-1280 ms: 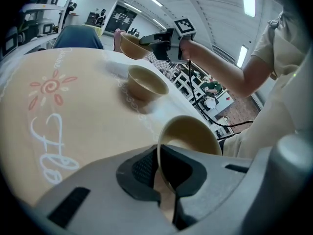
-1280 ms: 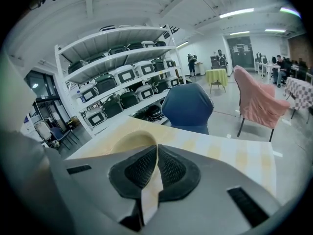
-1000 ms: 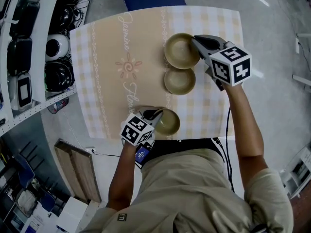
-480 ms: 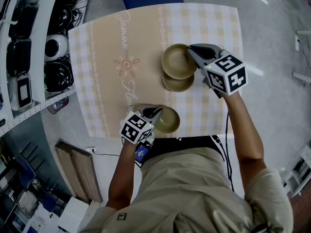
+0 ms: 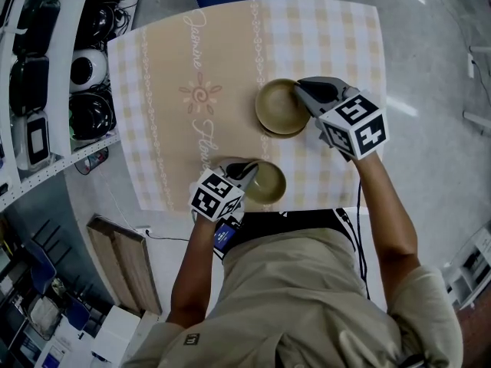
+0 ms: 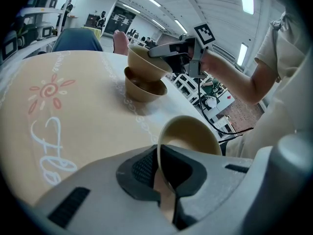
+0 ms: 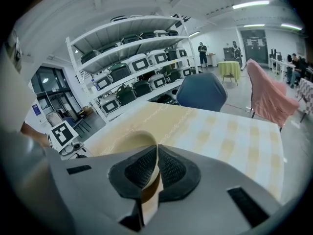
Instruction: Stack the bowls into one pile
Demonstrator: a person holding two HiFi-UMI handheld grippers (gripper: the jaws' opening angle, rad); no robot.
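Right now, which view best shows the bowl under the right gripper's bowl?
Left gripper view: the lower bowl shows side-on on the table. Head view: only a sliver shows under the held bowl. Right gripper view: not visible.

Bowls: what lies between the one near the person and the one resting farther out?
Only bare patterned cloth separates the near bowl from the resting bowl; the head view shows it.

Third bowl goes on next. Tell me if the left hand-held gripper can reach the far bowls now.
Probably not yet. The tablecloth between looks free, but the right hand-held gripper holds the upper bowl over the lower bowl, blocking the top; the left hand-held gripper is shut on the near bowl.
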